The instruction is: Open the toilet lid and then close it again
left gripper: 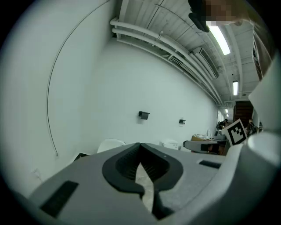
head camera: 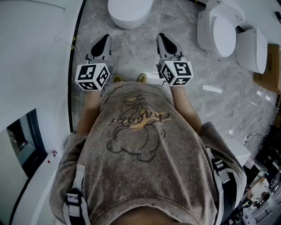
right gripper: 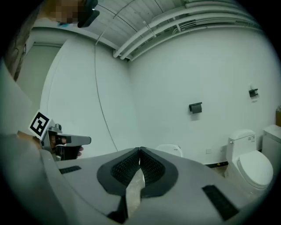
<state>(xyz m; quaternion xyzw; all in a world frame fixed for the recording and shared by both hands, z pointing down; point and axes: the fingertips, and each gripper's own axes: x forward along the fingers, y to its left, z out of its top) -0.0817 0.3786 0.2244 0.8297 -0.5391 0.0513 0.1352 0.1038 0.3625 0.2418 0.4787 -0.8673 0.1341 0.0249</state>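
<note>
Both pairs of jaws are pressed together, holding nothing, on your left gripper (head camera: 105, 40) and right gripper (head camera: 162, 38). Ahead, apart from both, lies the glossy white oval toilet lid (head camera: 130, 11), seemingly closed: probably light, stiff and slippery, so lift under its front edge.

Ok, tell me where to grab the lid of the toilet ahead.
Probably take the lid by its rounded front edge, coming from your side: it lies flat and closed, and that edge faces the right gripper, whose jaws are shut.
</note>
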